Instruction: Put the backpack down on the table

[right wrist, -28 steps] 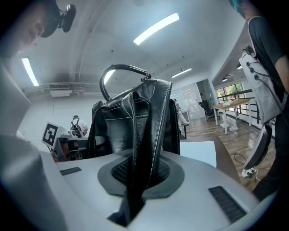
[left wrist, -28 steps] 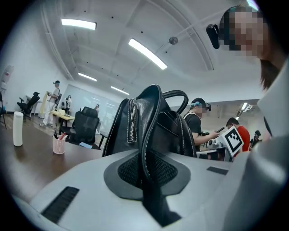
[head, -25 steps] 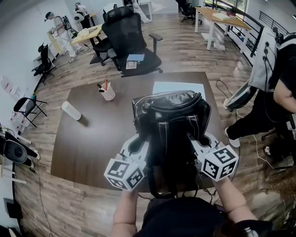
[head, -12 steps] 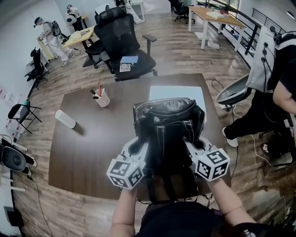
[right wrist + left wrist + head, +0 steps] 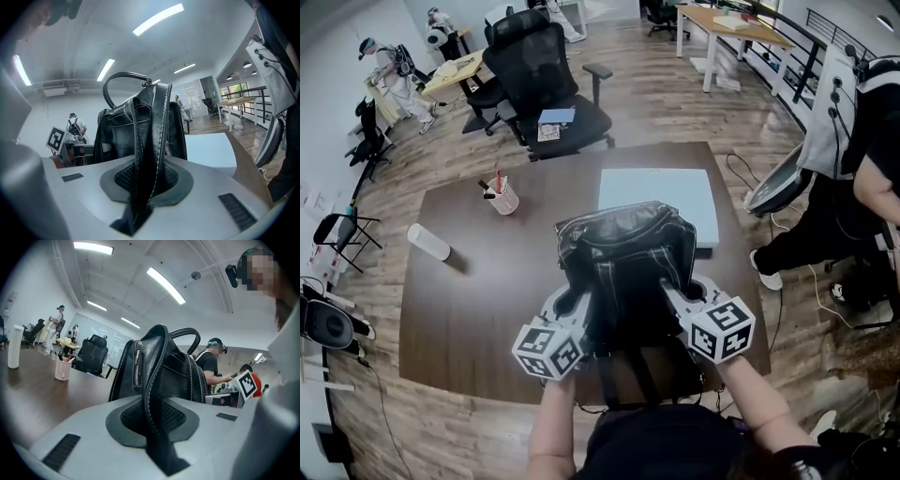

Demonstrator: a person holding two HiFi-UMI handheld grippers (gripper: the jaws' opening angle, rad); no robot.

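Note:
A black leather backpack [image 5: 623,262] stands upright over the front half of the dark brown table [image 5: 487,291]; its body hides where its base meets the top. My left gripper [image 5: 581,300] holds one shoulder strap [image 5: 152,394] edge-on between its pads. The right gripper [image 5: 675,292] holds the other strap [image 5: 150,154] the same way. Both pairs of jaws have just been opening a little, and each strap is still between the pads. In the gripper views the backpack [image 5: 173,371] [image 5: 122,131] rises just beyond the left gripper [image 5: 152,423] and the right gripper [image 5: 143,185].
A white mat [image 5: 661,192] lies on the table behind the backpack. A pen cup [image 5: 502,197] and a white cylinder [image 5: 428,242] stand at the left. A black office chair [image 5: 544,84] is at the far side, and a person [image 5: 853,187] stands at the right.
The backpack and both grippers have come down toward the table. The bag now sits lower, just in front of the white mat.

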